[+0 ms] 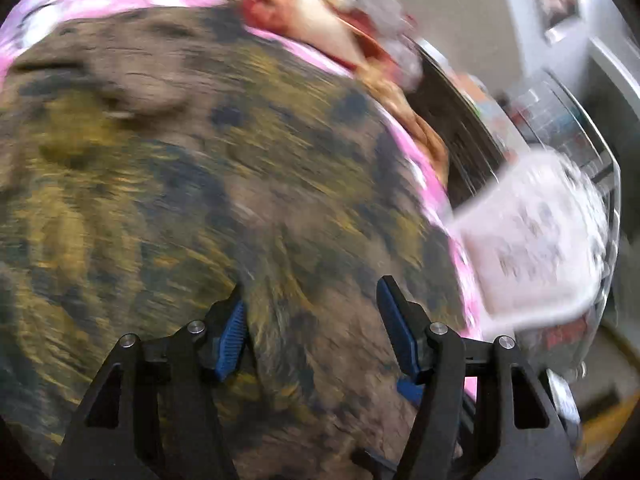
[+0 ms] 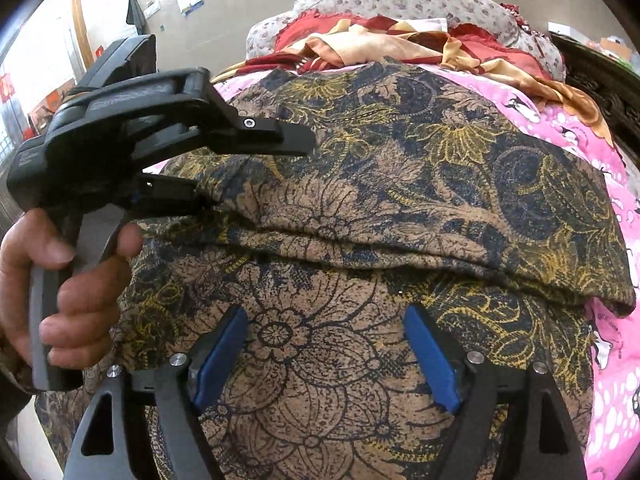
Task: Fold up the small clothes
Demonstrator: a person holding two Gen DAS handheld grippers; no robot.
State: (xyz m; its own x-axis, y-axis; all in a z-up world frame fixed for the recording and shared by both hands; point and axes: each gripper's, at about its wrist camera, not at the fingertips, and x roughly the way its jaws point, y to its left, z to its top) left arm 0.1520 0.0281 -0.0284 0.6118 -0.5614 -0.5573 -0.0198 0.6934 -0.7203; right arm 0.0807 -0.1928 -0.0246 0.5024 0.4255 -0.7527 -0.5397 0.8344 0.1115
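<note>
Spread over pink bedding: floral garment, folded across. Above it, right gripper jaws wide, empty; left gripper jaws part-open, gripping nothing.

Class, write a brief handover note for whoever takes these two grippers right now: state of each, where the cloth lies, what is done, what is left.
Left gripper: open, at the fold's left end; a grip there cannot be told.
Right gripper: open, over the near half, holding nothing.
Floral cloth: spread on the pink sheet, one fold ridge across its middle.
Done: one fold, apparently.
Left: probably more folds, then flatten.
</note>
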